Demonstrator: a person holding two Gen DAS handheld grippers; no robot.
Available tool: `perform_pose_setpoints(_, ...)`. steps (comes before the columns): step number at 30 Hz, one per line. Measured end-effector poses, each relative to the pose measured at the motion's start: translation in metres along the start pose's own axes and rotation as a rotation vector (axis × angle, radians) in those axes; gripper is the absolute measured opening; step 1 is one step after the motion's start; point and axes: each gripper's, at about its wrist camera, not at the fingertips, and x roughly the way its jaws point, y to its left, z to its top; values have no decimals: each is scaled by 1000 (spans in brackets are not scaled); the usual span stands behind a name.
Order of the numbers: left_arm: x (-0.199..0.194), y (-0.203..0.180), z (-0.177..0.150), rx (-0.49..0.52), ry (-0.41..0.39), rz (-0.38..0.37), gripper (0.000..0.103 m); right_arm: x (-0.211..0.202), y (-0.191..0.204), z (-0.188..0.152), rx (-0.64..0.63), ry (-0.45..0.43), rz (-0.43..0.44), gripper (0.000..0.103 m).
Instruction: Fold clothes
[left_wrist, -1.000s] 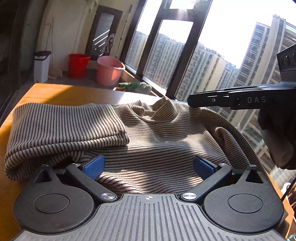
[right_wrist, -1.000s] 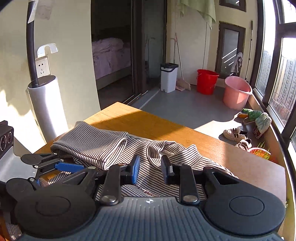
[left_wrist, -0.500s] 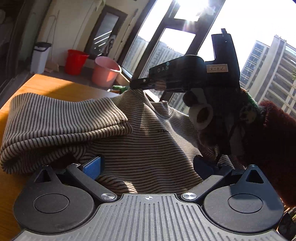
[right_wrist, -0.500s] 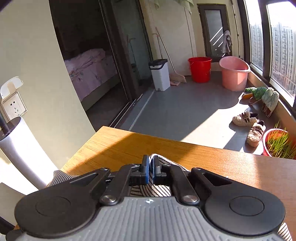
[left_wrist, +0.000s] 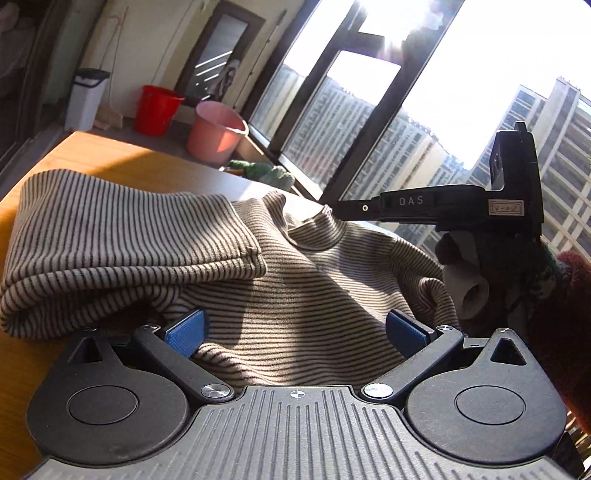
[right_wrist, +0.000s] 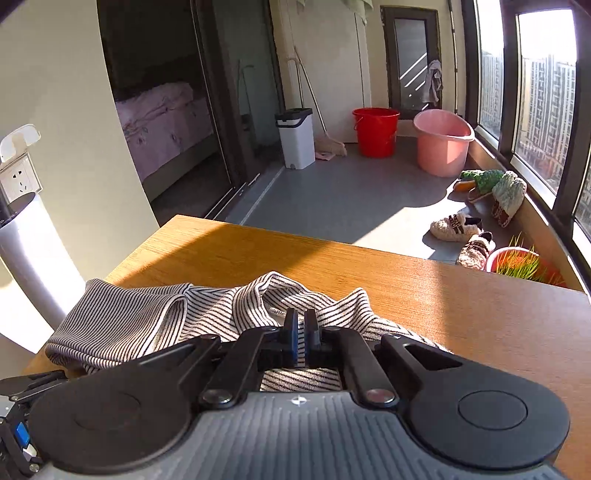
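Jaws on your right gripper (right_wrist: 300, 334) pinch the striped top (left_wrist: 295, 295) near its collar on the surface (right_wrist: 461, 295), the left gripper (left_wrist: 295, 328) spread wide: carry that pinched edge across level, keeping the cloth taut.

Black gripper (left_wrist: 295, 328) with blue pads (left_wrist: 184, 332), silver screws, "DAS" lettering.

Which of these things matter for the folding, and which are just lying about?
In use: striped sweater; wooden table; left hand-held gripper; right hand-held gripper.

Lying about: red bucket; pink tub; white bin; slippers.
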Motion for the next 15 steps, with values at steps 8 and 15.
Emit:
perform_pose_setpoints(8, 3, 7, 5, -21, 5, -6, 103, -89, 24, -84, -127, 31, -107, 50)
perform_pose_setpoints(15, 0, -7, 6, 57, -16, 47, 103, -170, -4, -144, 73, 14, -271, 63)
